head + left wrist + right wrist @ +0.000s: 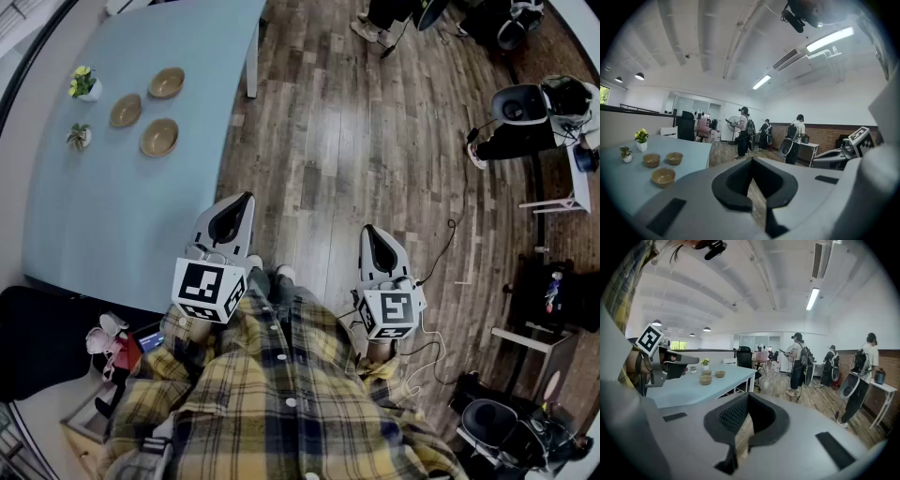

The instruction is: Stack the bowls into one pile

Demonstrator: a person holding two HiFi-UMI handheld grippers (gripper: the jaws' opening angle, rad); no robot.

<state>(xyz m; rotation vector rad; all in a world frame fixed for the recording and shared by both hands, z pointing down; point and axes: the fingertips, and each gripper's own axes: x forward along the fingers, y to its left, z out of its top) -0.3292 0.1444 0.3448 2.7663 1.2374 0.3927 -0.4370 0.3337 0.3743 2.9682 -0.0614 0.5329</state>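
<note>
Table (112, 216) top is being read as smooth, matt, pale blue. Bowls (159, 137) are being seen as tan with a soft sheen, material unclear. Floor (375, 141) is being shown as glossy wood planks. Left gripper (244, 199) and right gripper (369, 231) shells are being noted as matt grey plastic, their black pads (733, 416) finely dimpled. Shirt (281, 394) is being logged as checked cloth.

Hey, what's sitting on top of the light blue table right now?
Three separate, empty brown bowls and two small potted plants, one with yellow flowers. The left gripper covers the table's near corner, so that part is unseen.
</note>
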